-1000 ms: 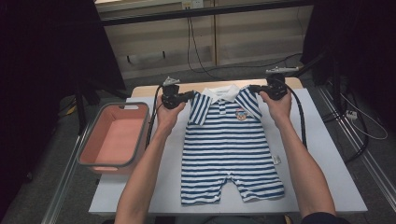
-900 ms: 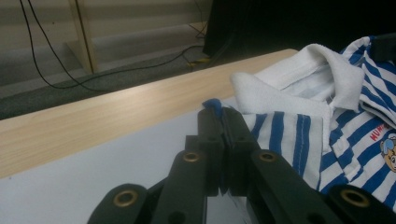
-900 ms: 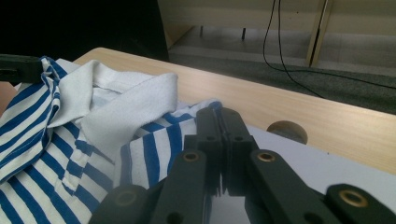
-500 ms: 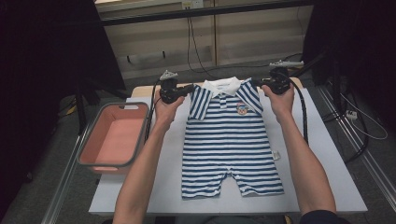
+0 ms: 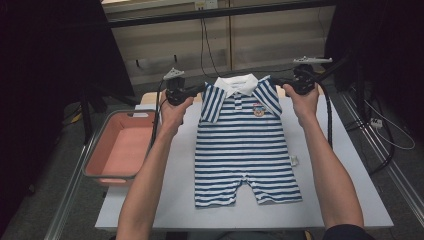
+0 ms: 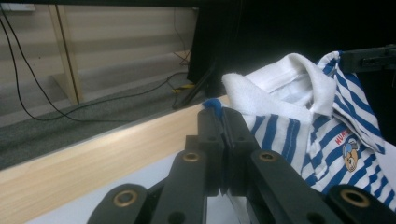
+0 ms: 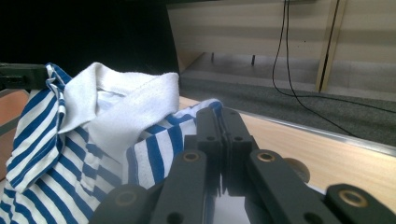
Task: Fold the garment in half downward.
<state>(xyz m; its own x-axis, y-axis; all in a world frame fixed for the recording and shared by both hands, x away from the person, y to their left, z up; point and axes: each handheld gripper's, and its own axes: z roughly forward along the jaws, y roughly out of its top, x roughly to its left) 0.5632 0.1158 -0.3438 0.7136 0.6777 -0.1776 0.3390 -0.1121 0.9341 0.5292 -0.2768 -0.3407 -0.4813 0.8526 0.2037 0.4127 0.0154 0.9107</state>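
Two shoulder pinches, no more, bearing the whole striped romper (image 5: pixel 245 145) at centre frame in the high view: collar and shoulders lifted near the table's far edge, legs and hem lying flat on the pale table (image 5: pixel 350 200) lower down. Left gripper (image 5: pixel 196 90) clamped shut on the shoulder seam at upper left of centre, blue edge of fabric poking out between the black jaws in the left gripper view; right gripper (image 5: pixel 278 80) likewise closed on the opposite shoulder at upper right. Likely trouble, judged from such thin bites: soft knit sliding out of one jaw if pulled unevenly, dropping one side and twisting the garment; hem dragging and bunching across the table; hands drawing apart too hard, stretching the neckline. Soft, limp cotton jersey in blue and white bands, thicker white collar (image 6: pixel 285 88) folded over, small cartoon badge (image 6: pixel 351 154) on the chest, short sleeves, snap-leg bottom. Further out: shallow pink tray (image 5: pixel 107 172) with rounded corners at left of frame, hard and smooth; light wooden strip (image 6: pixel 93 149) along the table's far side; grey carpet and loose cables beyond.
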